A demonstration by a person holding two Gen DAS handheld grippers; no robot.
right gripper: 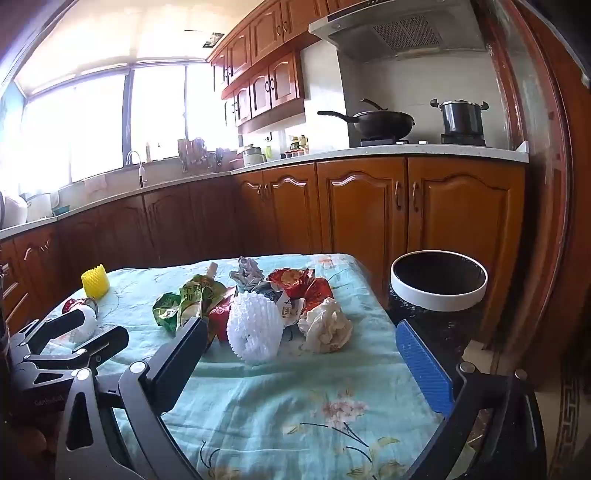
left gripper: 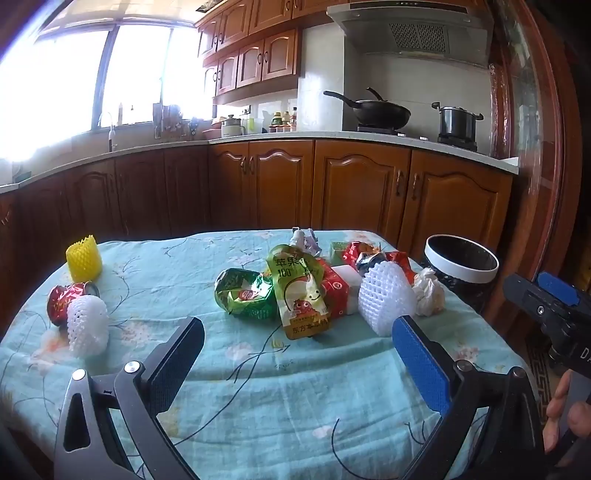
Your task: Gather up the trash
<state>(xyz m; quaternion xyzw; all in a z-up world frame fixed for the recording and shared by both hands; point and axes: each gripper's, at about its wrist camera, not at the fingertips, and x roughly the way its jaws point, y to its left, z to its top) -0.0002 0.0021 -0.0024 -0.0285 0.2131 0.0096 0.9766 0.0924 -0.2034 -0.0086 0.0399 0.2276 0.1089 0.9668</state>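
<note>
- Both claws, left gripper and right gripper, gape wide, holding nothing
- White foam net, frame centre: light, squashy; pinch its middle
- Bin at right

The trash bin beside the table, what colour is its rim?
White, on a black trash bin; clearest in the right wrist view.

Behind the worktop with its floral cloth you face wooden cabinets. On the stove to your right sit a black wok and a lidded pot, under a hood. A bright window glares at left, a faucet below it.
</note>
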